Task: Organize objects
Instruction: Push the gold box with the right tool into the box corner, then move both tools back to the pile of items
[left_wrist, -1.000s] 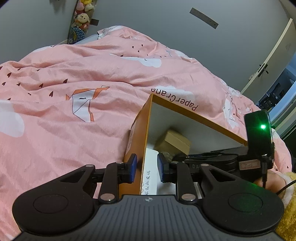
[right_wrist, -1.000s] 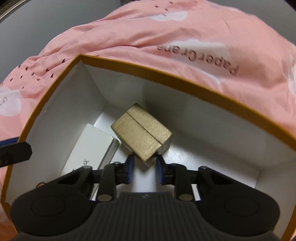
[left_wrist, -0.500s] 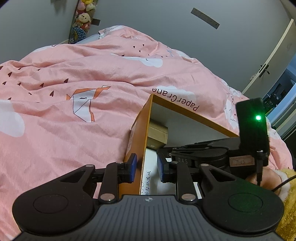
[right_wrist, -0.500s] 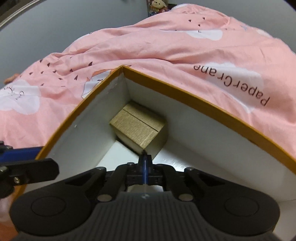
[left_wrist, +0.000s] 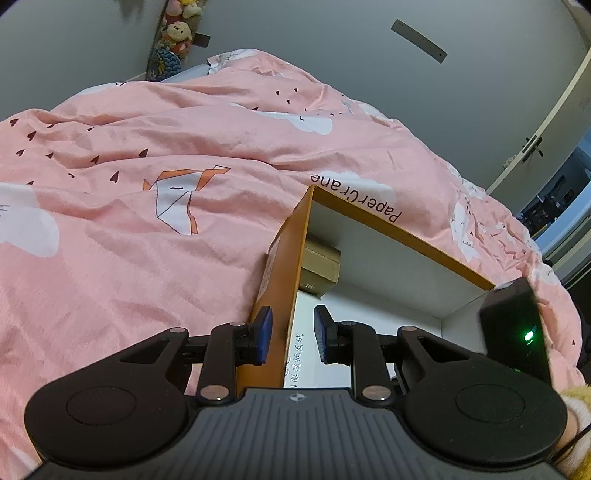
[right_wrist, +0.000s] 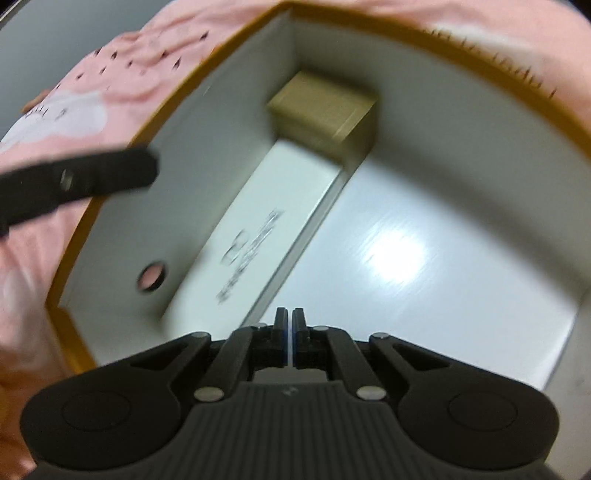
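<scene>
Small tan cardboard box now in corner, right tool pressed together, empty; left tool pinching orange-rimmed white box's wall.

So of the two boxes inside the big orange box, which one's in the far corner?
The small tan cardboard box, wedged into the far corner of the orange box. The flat white box with printed text lies along the wall, closer to the shut right gripper.

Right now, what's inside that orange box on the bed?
Inside the orange box sit a small tan carton in the far corner and a flat white case along one wall. The floor beneath them is covered; the rest shows bare white.
</scene>
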